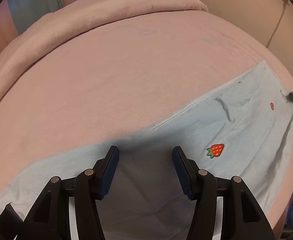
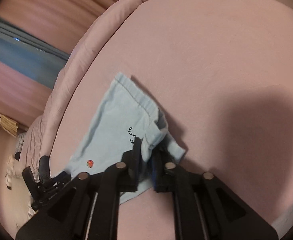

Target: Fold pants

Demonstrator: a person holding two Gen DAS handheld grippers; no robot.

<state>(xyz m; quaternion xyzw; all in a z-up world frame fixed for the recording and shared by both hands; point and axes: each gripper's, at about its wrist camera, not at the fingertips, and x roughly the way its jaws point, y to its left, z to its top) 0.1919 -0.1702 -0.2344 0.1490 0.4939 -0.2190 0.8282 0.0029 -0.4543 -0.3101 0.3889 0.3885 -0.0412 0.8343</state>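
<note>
Left gripper [image 1: 145, 156] hovers low over the pants [image 1: 216, 124], its two blue-padded fingers [image 1: 111, 168] spread wide with only cloth in shadow between them. Right gripper [image 2: 146, 160] has its fingers [image 2: 135, 156] drawn narrow around a bunched fold of the pants [image 2: 116, 124] near the waistband [image 2: 135, 96]; the cloth sits in the gap, though whether the pads truly pinch it cannot be told.

Light blue pants lie on a pink bed [image 1: 126, 70], near its front edge. In the left view they stretch as a long band from lower left to upper right, mostly flat with a few creases. A red strawberry [image 1: 216, 150] with green leaves is stitched on the cloth just right of the left gripper, and a second, smaller strawberry [image 1: 272, 106] sits farther along. In the right view the gathered elastic waistband faces away, and black script lettering [image 2: 131, 135] runs on the cloth, partly hidden by a finger. The other gripper shows at the lower left of that view, blurred.

A rolled pink duvet [image 1: 110, 18] lies along the far side of the bed. Pink curtains [image 2: 46, 10] hang beyond, with a blue strip of window [image 2: 22, 60] between them.
</note>
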